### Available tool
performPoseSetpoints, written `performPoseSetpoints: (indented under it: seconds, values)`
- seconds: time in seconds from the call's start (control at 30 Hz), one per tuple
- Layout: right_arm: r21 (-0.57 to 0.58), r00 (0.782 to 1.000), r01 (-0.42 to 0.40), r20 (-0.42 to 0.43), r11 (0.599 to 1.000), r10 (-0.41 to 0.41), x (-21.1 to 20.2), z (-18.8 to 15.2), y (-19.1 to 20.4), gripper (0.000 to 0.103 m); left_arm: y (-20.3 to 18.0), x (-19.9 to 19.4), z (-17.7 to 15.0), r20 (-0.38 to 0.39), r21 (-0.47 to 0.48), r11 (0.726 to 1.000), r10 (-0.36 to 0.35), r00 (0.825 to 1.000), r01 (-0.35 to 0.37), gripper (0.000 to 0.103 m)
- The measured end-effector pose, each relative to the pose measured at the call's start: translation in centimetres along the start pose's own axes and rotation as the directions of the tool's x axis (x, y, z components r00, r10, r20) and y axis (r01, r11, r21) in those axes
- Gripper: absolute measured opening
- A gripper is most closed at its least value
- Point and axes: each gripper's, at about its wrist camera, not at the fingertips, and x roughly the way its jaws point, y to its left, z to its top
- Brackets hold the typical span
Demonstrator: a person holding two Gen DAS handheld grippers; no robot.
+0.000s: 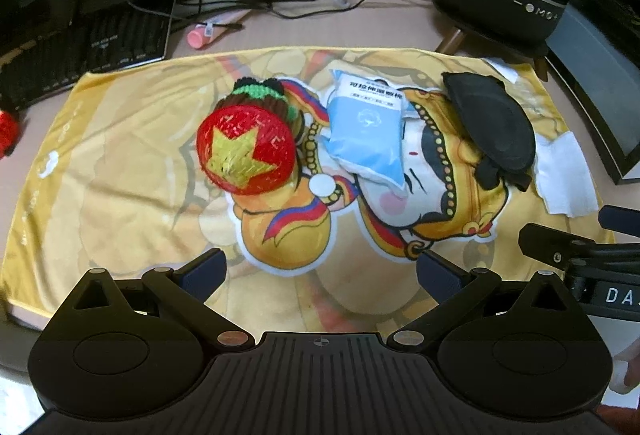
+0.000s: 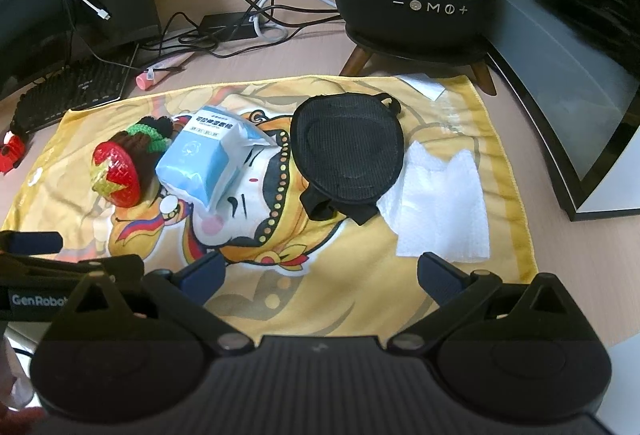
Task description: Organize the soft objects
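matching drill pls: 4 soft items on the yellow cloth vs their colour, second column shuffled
Things:
1. crocheted toy
2. sealed packet
3. padded pouch
4. tissue sheet

Colours:
A. white
B. red face with a yellow star
C. black
D. light blue

Pairs: 1-B, 2-D, 3-C, 4-A

All four lie on the yellow cloth. Both the left gripper and the right gripper are open and hold nothing.
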Motion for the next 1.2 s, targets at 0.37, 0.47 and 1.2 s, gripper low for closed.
performPoseSetpoints:
  seconds: [0.37,0.47,1.2]
  values:
    - [0.009,1.0,0.001,-0.008,1.0,-0.001,0.5,0.2,-0.5,0.103,-0.2,0.4,0.5,0.001,-0.001,1.0,-0.009,1.0,0.009,0.103]
    - [0.01,1.0,-0.001,-0.011,1.0,0.001,0.6,0.2,-0.6,0.103,-0.5,0.7,0.5,-0.01,0.007,1.0,-0.007,1.0,0.007,0.103]
    - [0.011,0.999,-0.016,-0.039,1.0,0.016,1.6,0.5,-1.0,0.103,0.2,1.5,0.6,-0.047,-0.029,1.0,0.011,0.999,-0.012,0.103]
